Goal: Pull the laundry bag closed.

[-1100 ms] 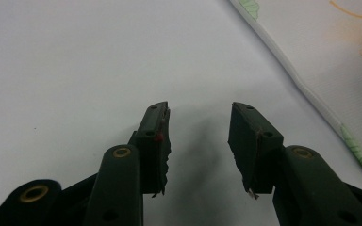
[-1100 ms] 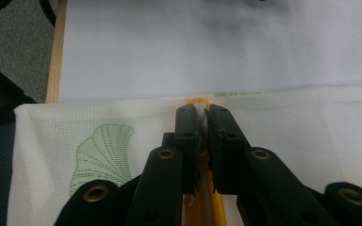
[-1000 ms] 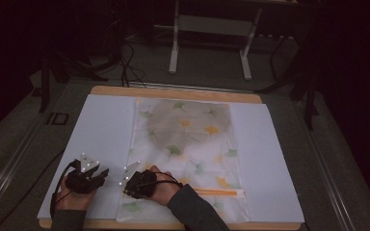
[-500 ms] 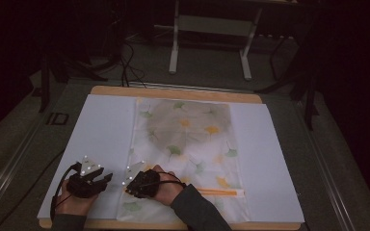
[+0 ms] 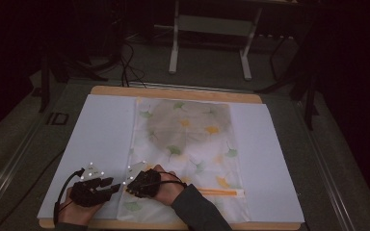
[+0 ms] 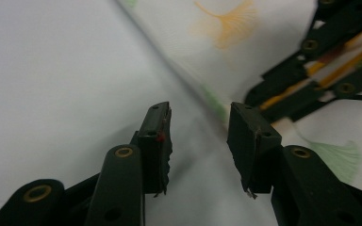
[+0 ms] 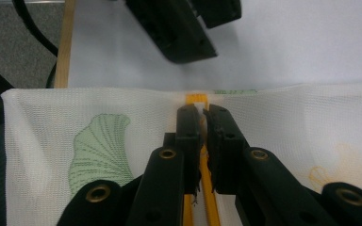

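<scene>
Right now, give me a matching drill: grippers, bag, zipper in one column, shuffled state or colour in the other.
1. left gripper
2. right gripper
3. mesh bag
4. zipper

a. orange
b. white with leaf print
c. fingers apart, nothing between them
d. fingers shut on the zipper

Pairs: 1-c, 2-d, 3-b, 4-a

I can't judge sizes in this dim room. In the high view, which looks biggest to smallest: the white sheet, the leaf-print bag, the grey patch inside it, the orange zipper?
1. White sheet, largest.
2. Leaf-print bag.
3. Grey patch showing through the bag.
4. Orange zipper, a thin strip, smallest.
</scene>
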